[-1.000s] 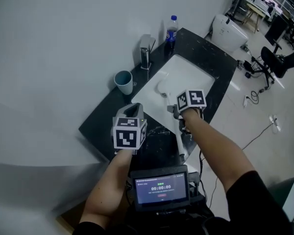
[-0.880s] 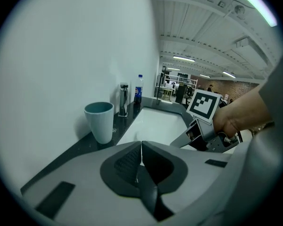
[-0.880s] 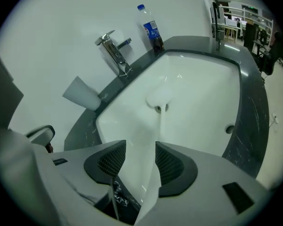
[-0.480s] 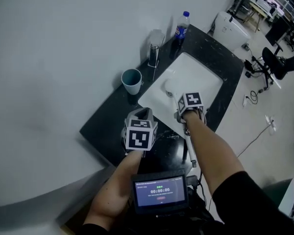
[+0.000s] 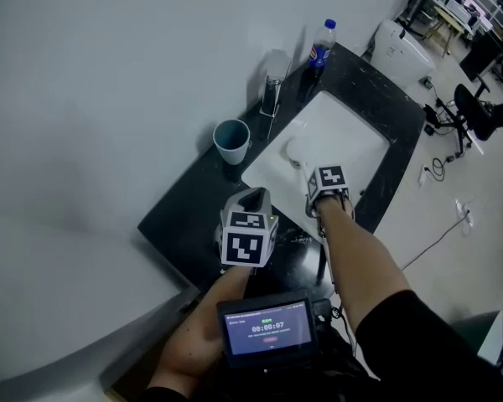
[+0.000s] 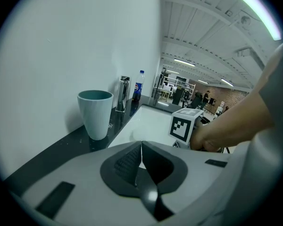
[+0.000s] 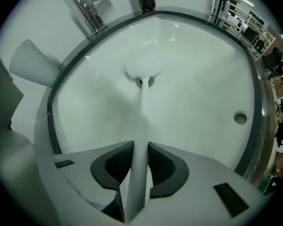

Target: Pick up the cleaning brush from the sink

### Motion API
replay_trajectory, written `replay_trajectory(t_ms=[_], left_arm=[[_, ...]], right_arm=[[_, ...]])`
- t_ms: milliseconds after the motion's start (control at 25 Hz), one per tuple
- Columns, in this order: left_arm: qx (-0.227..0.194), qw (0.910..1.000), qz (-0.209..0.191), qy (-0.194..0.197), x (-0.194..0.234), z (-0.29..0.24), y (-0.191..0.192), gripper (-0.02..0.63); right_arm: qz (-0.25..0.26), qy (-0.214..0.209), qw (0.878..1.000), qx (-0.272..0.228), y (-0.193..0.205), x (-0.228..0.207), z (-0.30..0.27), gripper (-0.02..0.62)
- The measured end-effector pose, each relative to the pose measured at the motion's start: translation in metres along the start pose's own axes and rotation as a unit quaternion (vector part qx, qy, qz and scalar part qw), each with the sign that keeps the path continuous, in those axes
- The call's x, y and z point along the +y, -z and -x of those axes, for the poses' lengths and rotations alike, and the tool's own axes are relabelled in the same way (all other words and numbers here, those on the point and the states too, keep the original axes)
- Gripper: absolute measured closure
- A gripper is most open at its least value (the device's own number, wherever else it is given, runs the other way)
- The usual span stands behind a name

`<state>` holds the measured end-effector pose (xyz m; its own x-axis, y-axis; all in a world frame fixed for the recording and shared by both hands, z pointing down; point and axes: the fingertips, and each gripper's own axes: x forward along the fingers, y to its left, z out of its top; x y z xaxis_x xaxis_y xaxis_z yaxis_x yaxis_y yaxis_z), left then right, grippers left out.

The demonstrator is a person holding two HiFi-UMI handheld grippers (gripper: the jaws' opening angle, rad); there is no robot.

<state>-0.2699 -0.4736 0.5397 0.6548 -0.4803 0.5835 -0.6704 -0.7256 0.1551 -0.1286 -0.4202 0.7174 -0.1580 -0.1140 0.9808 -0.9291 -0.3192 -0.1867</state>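
Note:
The white cleaning brush (image 7: 142, 69) lies in the white sink (image 7: 203, 79), its round head over the drain and its handle running back toward me. My right gripper (image 7: 140, 147) points steeply down into the basin. Its jaws are closing, and both pads press on the handle. In the head view the brush head (image 5: 297, 150) shows just beyond the right gripper (image 5: 318, 193). My left gripper (image 6: 141, 147) hovers shut and empty over the black counter (image 5: 184, 216), left of the sink (image 5: 356, 136).
A teal cup (image 5: 232, 141) stands on the counter beside the sink. The chrome faucet (image 5: 272, 82) and a blue-capped bottle (image 5: 321, 44) are along the wall. An overflow hole (image 7: 240, 118) is in the basin wall. A small screen (image 5: 267, 327) sits below my arms.
Both grippers have dropped lower. The right one has tipped downward into the basin over the brush handle; the left has settled just above the counter.

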Motion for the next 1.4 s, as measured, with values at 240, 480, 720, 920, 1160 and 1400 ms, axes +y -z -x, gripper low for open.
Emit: replay_trajectory(t_ms=[240,480,720,920,1160,1400], left_arm=[[-0.007,1.0,-0.003,0.004,-0.005,0.003,-0.002,0.597],[-0.019,0.9997,-0.018,0.006,-0.026,0.028,-0.015,0.597],[-0.043,0.9972,-0.015,-0.059,-0.06,0.047,-0.033,0.597],[-0.061,0.991,0.02,-0.118,-0.118,0.053,-0.036,0.597],[-0.102,0.9792,0.056,-0.166,-0.204,0.074,-0.038,0.597],[-0.131,0.9756,0.057,-0.166,-0.257,0.089,-0.045,0.597]], right_arm=[[0.015,0.005,1.0,-0.024,-0.003,-0.002,0.01,0.543],[0.025,-0.024,0.996,-0.077,-0.006,0.005,0.05,0.541],[0.06,-0.058,0.989,-0.119,-0.004,-0.033,0.084,0.542],[0.125,-0.096,0.977,-0.141,0.005,-0.077,0.108,0.543],[0.194,-0.154,0.951,-0.182,0.019,-0.108,0.159,0.543],[0.225,-0.19,0.927,-0.23,0.04,-0.126,0.209,0.542]])
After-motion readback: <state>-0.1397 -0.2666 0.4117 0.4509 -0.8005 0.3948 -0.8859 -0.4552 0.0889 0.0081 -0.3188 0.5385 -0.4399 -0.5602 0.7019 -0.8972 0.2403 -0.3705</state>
